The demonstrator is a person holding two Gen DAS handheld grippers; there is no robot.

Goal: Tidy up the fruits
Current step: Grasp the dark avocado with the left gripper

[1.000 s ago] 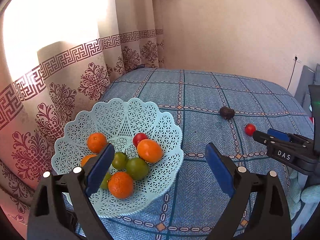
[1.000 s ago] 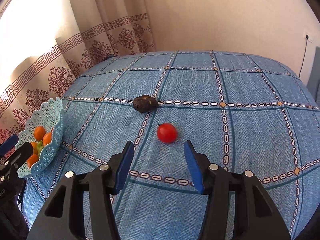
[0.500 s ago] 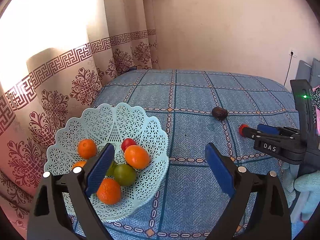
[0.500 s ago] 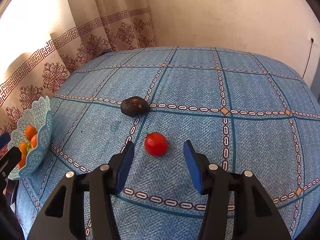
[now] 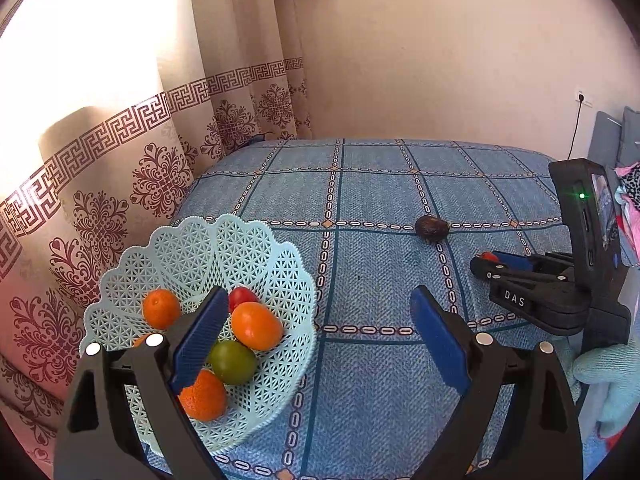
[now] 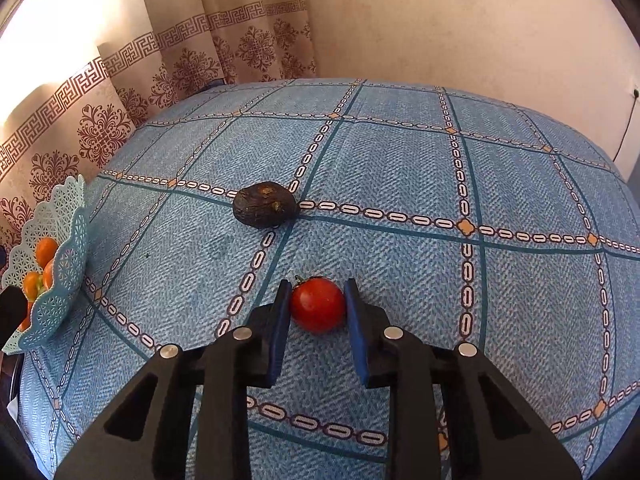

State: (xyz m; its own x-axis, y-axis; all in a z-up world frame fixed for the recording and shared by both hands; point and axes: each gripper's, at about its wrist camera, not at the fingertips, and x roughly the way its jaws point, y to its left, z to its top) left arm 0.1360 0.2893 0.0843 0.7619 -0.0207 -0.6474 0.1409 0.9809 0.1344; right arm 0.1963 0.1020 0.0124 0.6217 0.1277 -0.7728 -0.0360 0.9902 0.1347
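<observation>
One lattice basket point(image 5: 256, 264) is holding four oranges point(image 5: 256, 326), one green fruit point(image 5: 233, 362) and one small red fruit point(image 5: 242, 295). On the blue checked bedspread point(image 6: 400, 168), one red tomato point(image 6: 317, 305) and one dark avocado point(image 6: 264, 204) are lying.

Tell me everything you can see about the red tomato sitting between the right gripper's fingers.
The tomato is small, round and glossy red, with a dark bit of stem at its upper left. It rests on the blue patterned cloth, nearer the camera than the dark avocado. The right gripper has its blue pads against both sides of it. In the left wrist view only a red sliver shows behind that gripper's finger.
</observation>
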